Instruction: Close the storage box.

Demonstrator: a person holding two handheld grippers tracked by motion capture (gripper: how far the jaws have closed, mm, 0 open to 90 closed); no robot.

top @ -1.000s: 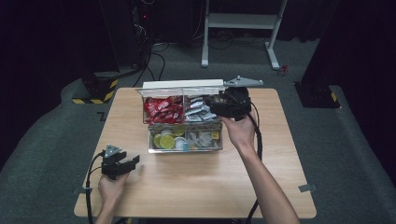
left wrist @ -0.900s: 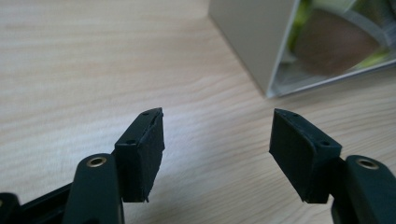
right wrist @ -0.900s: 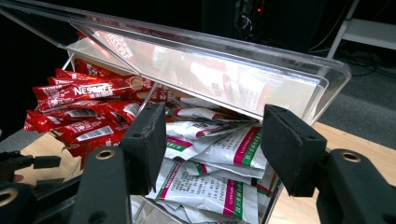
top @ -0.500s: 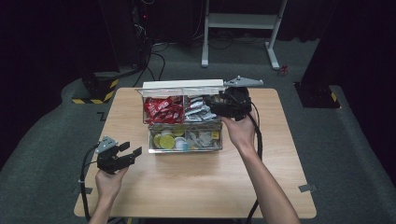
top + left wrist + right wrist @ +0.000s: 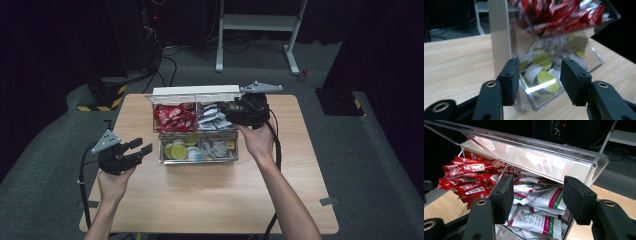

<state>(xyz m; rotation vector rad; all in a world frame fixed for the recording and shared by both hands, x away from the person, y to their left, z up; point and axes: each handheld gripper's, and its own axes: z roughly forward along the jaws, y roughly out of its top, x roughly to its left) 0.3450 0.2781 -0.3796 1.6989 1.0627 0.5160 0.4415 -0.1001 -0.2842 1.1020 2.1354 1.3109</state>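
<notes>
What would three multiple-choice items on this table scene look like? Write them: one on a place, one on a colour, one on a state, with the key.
1. Where do the red sachets lie in the clear box?
A. far left compartment
B. near right compartment
C. outside the box on the table

2. What colour are the lids of several capsules in the near left compartment?
A. blue
B. yellow-green
C. black

3. How does the left gripper stand?
A. shut on a capsule
B. open, holding nothing
C. shut on the box lid

Key: 1 A, since the high view shows the red sachets at the far left, beside the white sachets. 2 B, as the left gripper view shows yellow-green lids through the clear wall. 3 B, since its jaws stand apart short of the box, with nothing between them.
</notes>
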